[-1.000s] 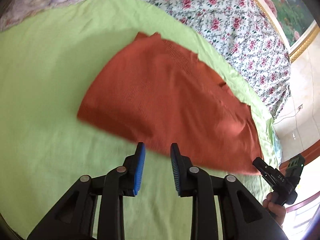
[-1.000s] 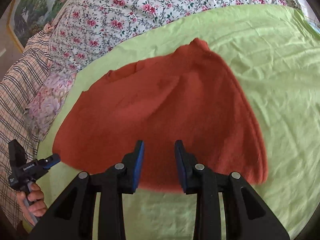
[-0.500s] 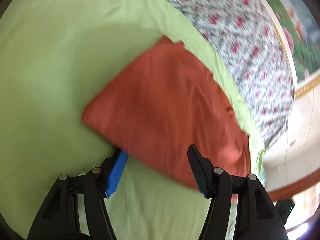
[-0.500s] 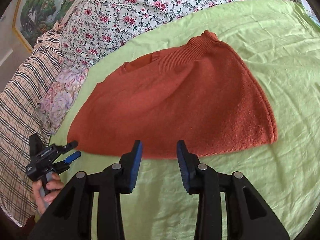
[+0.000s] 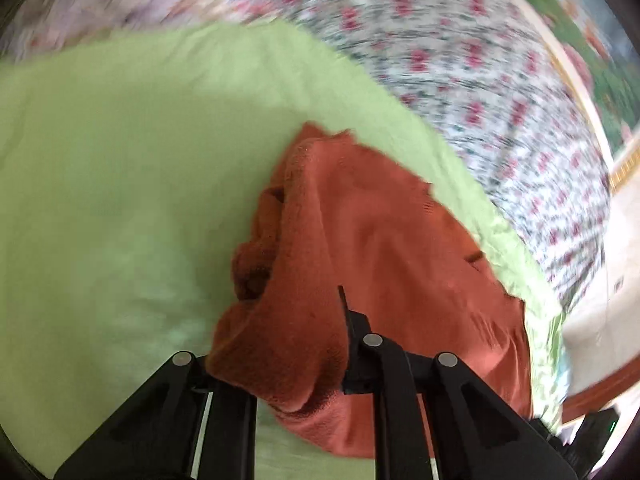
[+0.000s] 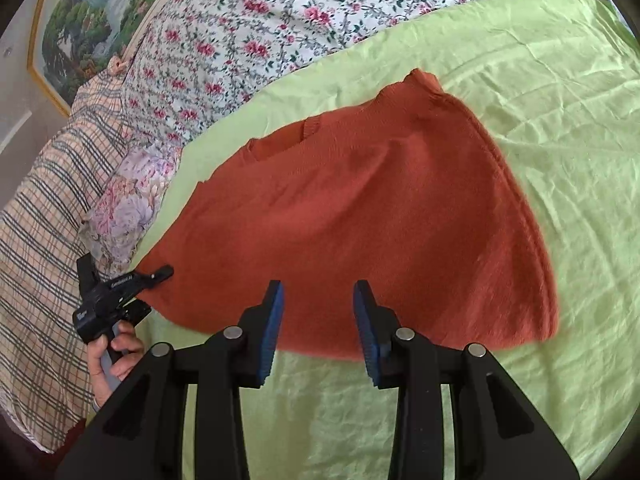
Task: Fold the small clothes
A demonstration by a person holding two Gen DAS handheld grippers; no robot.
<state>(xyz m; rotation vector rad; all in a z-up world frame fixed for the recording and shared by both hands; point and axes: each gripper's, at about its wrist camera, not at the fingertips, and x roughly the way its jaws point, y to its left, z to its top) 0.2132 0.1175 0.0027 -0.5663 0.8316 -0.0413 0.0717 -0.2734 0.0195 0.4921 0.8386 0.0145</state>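
An orange knit sweater (image 6: 360, 200) lies spread on the green sheet (image 6: 520, 80). My left gripper (image 5: 288, 332) is at its left edge, jaws closing with a bunched fold of the sweater (image 5: 400, 260) pinched between them. The cloth covers the left finger. In the right wrist view the same gripper (image 6: 158, 274) bites that edge, held by a hand (image 6: 116, 356). My right gripper (image 6: 318, 300) hovers open over the sweater's near hem, with nothing pressed between its blue pads (image 6: 272, 320).
A floral quilt (image 6: 260, 20) lies beyond the sheet, a plaid cloth (image 6: 40, 240) and a flowered pillow (image 6: 132, 200) to its left. A framed landscape picture (image 6: 80, 20) hangs on the wall. Bare green sheet (image 5: 100, 200) stretches left of the sweater in the left wrist view.
The left jaws spread wide around the sweater's edge, then closed on it; the cloth is now bunched and raised there. The right gripper has stayed over the near hem.
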